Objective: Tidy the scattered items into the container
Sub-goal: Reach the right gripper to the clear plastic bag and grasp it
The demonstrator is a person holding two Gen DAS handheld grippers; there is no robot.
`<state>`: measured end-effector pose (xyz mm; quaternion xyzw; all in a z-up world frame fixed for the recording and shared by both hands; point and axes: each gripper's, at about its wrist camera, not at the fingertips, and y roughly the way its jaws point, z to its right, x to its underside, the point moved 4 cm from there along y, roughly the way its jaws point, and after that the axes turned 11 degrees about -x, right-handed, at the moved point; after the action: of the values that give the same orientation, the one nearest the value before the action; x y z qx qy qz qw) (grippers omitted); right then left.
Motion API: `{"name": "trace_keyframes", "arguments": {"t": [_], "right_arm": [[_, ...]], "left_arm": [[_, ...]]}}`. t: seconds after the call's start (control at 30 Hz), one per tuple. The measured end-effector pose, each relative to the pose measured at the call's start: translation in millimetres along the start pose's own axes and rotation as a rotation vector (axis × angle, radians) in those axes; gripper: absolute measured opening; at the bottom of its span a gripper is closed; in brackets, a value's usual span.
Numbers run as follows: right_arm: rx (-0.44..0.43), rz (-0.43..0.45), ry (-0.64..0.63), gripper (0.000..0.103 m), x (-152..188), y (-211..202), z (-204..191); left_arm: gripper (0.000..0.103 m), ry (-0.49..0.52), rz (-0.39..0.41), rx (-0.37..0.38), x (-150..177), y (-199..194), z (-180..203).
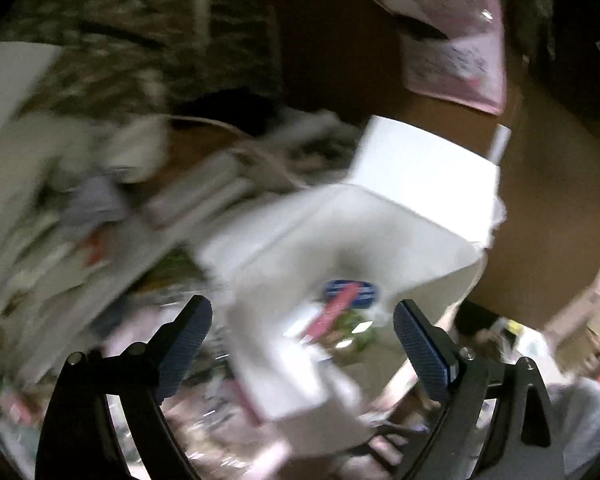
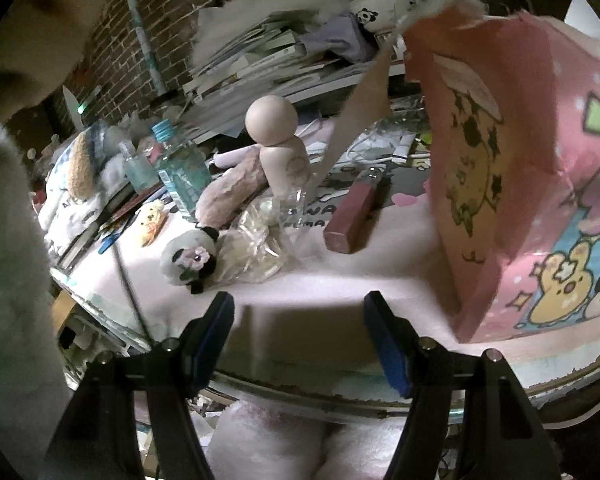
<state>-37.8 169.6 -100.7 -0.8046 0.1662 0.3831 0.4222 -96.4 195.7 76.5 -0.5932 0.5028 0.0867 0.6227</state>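
The left hand-held gripper (image 1: 302, 344) is spread wide over the open white-lined bag, nothing between its pads. The right hand-held gripper (image 2: 299, 340) stands apart and empty at lower centre — bare pink bench (image 2: 340, 280) ahead. The pink cartoon bag (image 2: 520, 184) stands upright at right; the panda toy (image 2: 190, 258) and red stick (image 2: 356, 216) lie left of it.

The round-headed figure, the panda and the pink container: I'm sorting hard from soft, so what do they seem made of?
Round-headed figure: probably unpainted wood, matte and pale, smooth without seams.
Panda: plush fabric, fuzzy nap, with a small cloth flower.
Pink container: looks like printed paper or thin card, with creased walls and cartoon print; it could be coated.
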Motion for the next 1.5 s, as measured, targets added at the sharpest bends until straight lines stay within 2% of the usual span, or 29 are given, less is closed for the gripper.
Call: {"name": "trace_keyframes", "arguments": {"t": [0.03,0.13,0.17,0.2,0.27,0.3,0.43,0.53,0.63,0.73,0.93,1.03,1.17,1.37,1.47,1.5], "right_arm": [[0.002,0.002,-0.007,0.064,0.3,0.1,-1.4],[0.008,0.015,-0.025,0.064,0.5,0.0,-6.0],[0.01,0.019,-0.031,0.06,-0.2,0.0,-7.3],[0.012,0.021,-0.035,0.051,-1.0,0.5,-8.6],[0.008,0.015,-0.043,0.041,-2.6,4.3,-10.3],[0.006,0.011,-0.043,0.04,-3.3,6.5,-10.9],[0.02,0.011,-0.069,0.04,-4.5,10.1,-16.2],[0.028,0.01,-0.088,0.04,-6.9,15.0,-23.8],[0.059,0.022,-0.103,0.04,-12.3,17.0,-27.1],[0.077,0.021,-0.114,0.04,-16.8,20.5,-29.0],[0.109,0.032,-0.131,0.048,-24.0,25.8,-35.7],[0.136,0.044,-0.16,0.063,-27.4,28.3,-40.5],[0.158,0.04,-0.177,0.065,-36.8,38.4,-46.0],[0.22,-0.022,-0.204,0.066,-42.4,62.5,-47.7],[0.247,-0.037,-0.198,0.079,-44.8,69.8,-42.4],[0.25,-0.036,-0.192,0.079,-45.5,70.9,-40.5]], "left_arm": [[0.091,-0.021,0.021,-0.051,7.5,-1.1,-12.5],[0.091,-0.072,0.054,-0.143,35.1,-7.5,-36.3],[0.092,-0.088,0.06,-0.163,44.8,-11.6,-42.7],[0.093,-0.109,0.064,-0.186,56.1,-16.4,-48.9],[0.094,-0.169,0.058,-0.245,78.7,-15.5,-63.9],[0.094,-0.195,0.054,-0.26,86.8,-14.1,-69.0],[0.095,-0.342,0.05,-0.275,125.3,-18.2,-98.0],[0.095,-0.414,0.034,-0.324,152.4,-24.9,-117.9],[0.095,-0.467,0.029,-0.335,171.7,-29.6,-131.7],[0.095,-0.489,0.018,-0.369,186.9,-30.5,-140.9],[0.095,-0.477,-0.032,-0.467,212.7,-22.6,-149.4],[0.095,-0.491,-0.031,-0.44,219.8,-20.0,-151.4],[0.095,-0.502,-0.015,-0.406,224.4,-19.7,-151.4],[0.095,-0.497,0.006,-0.391,227.7,-22.6,-152.1],[0.095,-0.504,0.011,-0.378,230.5,-20.6,-153.6],[0.095,-0.505,0.01,-0.375,231.2,-19.8,-154.3]]}}
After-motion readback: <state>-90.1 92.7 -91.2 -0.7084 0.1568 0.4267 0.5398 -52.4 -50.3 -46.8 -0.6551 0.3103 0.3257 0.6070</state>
